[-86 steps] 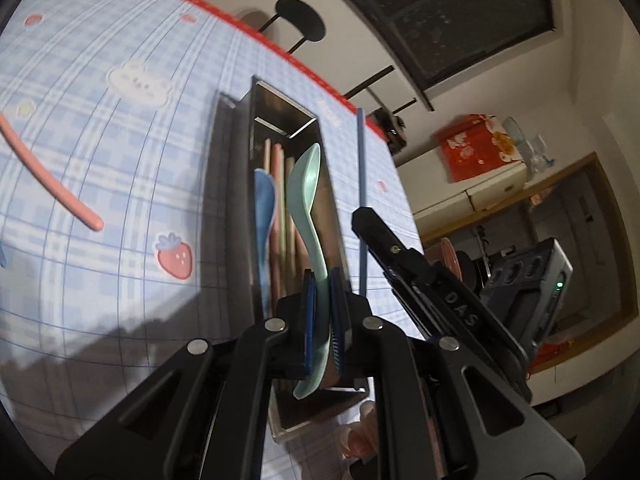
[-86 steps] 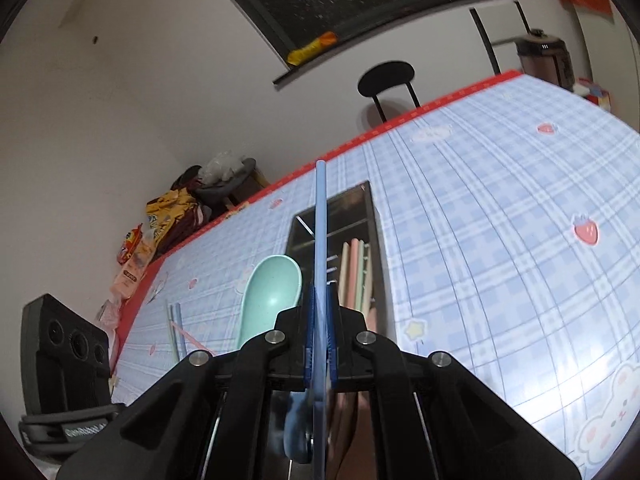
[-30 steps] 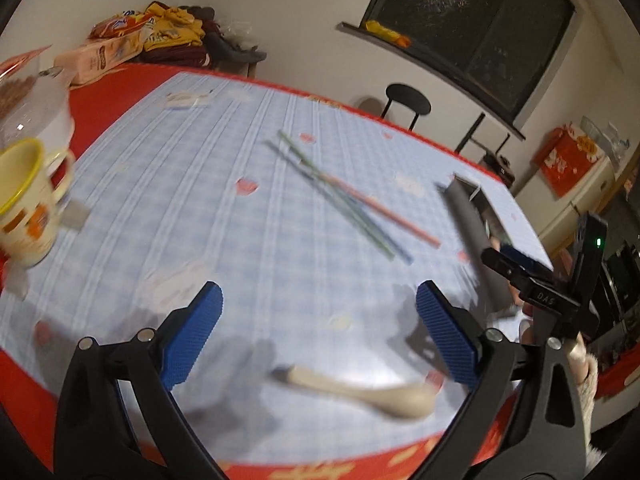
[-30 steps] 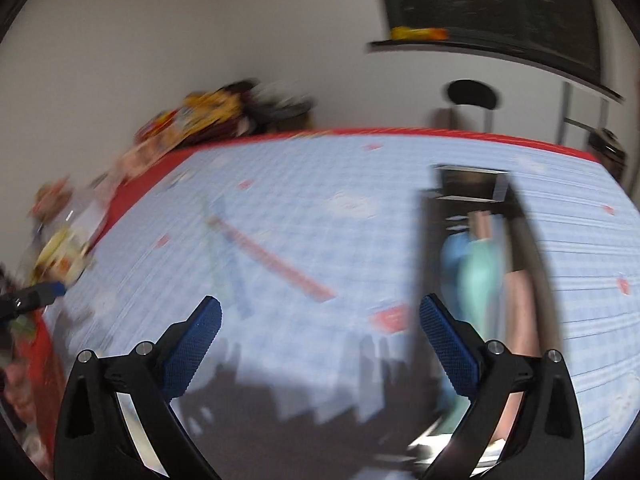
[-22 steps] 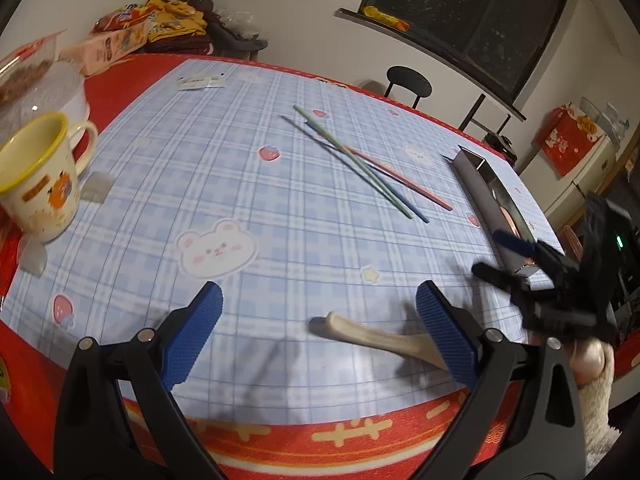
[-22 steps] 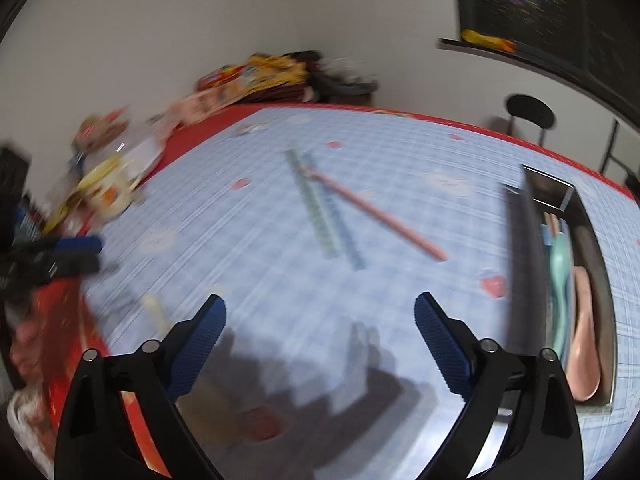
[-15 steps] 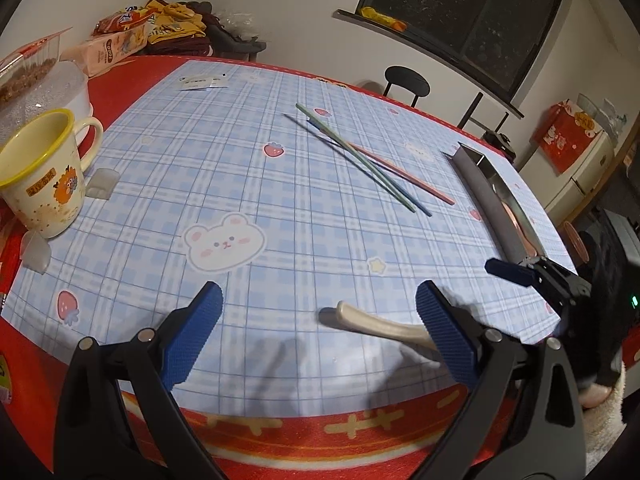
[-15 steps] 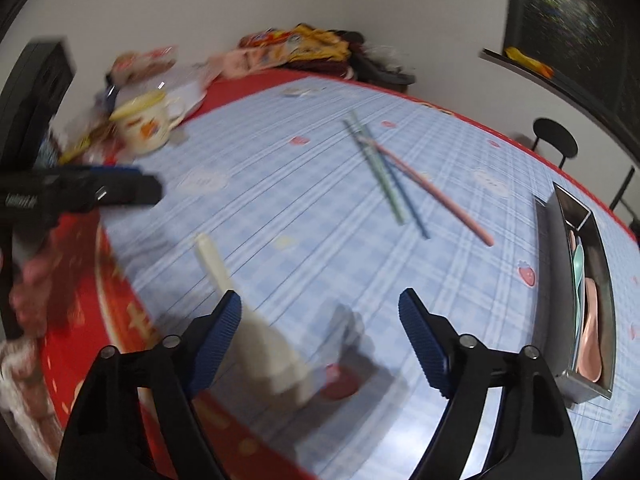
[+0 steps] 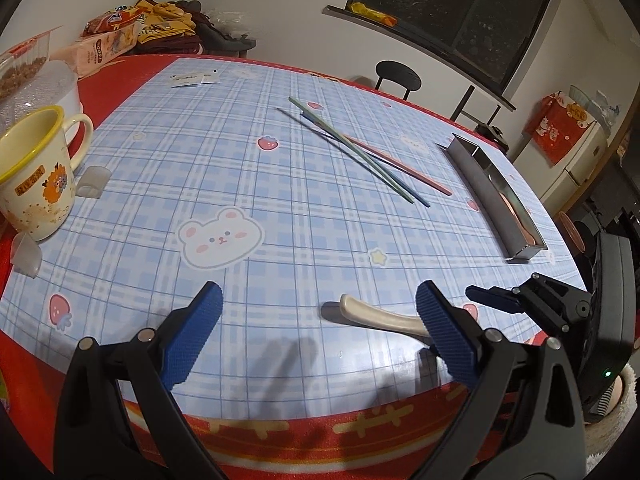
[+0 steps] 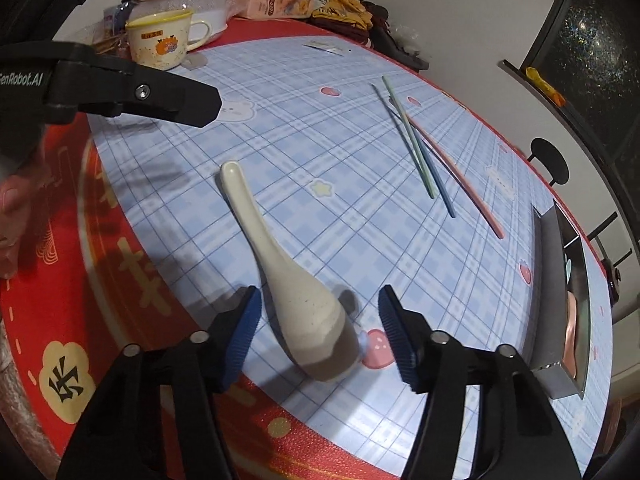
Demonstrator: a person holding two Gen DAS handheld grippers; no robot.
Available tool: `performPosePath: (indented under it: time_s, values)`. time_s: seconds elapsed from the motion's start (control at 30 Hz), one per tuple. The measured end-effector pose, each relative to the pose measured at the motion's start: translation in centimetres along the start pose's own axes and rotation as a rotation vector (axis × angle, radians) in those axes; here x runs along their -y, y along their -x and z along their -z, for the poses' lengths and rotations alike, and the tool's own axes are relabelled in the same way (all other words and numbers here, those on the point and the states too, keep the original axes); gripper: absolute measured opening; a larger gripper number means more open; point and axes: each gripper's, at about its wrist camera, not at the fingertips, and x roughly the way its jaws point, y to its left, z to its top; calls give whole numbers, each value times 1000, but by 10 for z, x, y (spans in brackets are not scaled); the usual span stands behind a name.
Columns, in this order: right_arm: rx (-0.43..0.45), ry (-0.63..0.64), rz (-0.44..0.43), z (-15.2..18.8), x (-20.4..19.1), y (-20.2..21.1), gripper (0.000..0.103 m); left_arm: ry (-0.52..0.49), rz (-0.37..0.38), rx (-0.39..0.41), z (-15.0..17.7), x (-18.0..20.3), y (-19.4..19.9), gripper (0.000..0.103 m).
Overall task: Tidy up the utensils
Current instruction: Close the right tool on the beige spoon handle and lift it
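A cream ceramic spoon point(image 10: 280, 264) lies on the checked tablecloth near the front edge; its handle also shows in the left wrist view point(image 9: 380, 317). My right gripper point(image 10: 320, 320) is open, its pads on either side of the spoon's bowl, not touching it. My left gripper point(image 9: 316, 320) is open and empty above the cloth, left of the spoon's handle. A green chopstick point(image 9: 352, 156), a blue chopstick point(image 10: 436, 182) and a pink chopstick point(image 9: 400, 164) lie loose mid-table. The metal utensil tray point(image 9: 486, 196) at the right holds spoons point(image 10: 572, 320).
A yellow-rimmed mug point(image 9: 32, 176) stands at the left edge, with a plastic container and snack packs point(image 9: 112, 40) behind it. A paper slip point(image 9: 194, 78) lies at the far side. A black chair point(image 9: 398, 74) stands beyond the table.
Both grippers released their utensils into the tray and swung left, open. The right gripper has since dropped low over the cream spoon; the left has settled.
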Motion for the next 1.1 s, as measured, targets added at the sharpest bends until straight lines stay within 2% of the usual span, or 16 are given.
performPosePath:
  time_s: [0.1,0.23,0.27,0.3,0.37,0.6,0.67,0.73,0.83,0.93,1.1]
  values:
    - [-13,-13,-24,-2,5,-2,42,-12,-3,-3,-2,1,-3,96]
    - [-22,-17,-8,-2,11,-4,33,-19,-3,-17,-4,2,-10,95]
    - [-23,-23,-7,-2,13,-4,23,-20,-2,-19,-5,2,-11,95]
    - [-23,-31,-7,-2,16,-5,18,-20,-1,-20,-6,2,-13,95]
    - [-25,-51,-18,-2,24,-5,14,-18,1,-20,-7,2,-14,95]
    - [-20,-52,-59,-12,35,-12,13,-13,5,-24,-13,3,-19,94]
    - [-16,-56,-82,-16,36,-16,13,-12,12,-31,-14,2,-21,90]
    - [-12,-68,-104,-18,39,-18,13,-5,20,-50,-16,1,-26,80]
    - [2,-87,-129,-19,43,-19,9,3,24,-66,-17,-1,-33,71]
    - [16,-107,-124,-18,51,-21,9,11,24,-87,-22,-2,-44,62]
    - [36,-180,-81,-12,77,-26,9,35,36,-110,-44,5,-68,58]
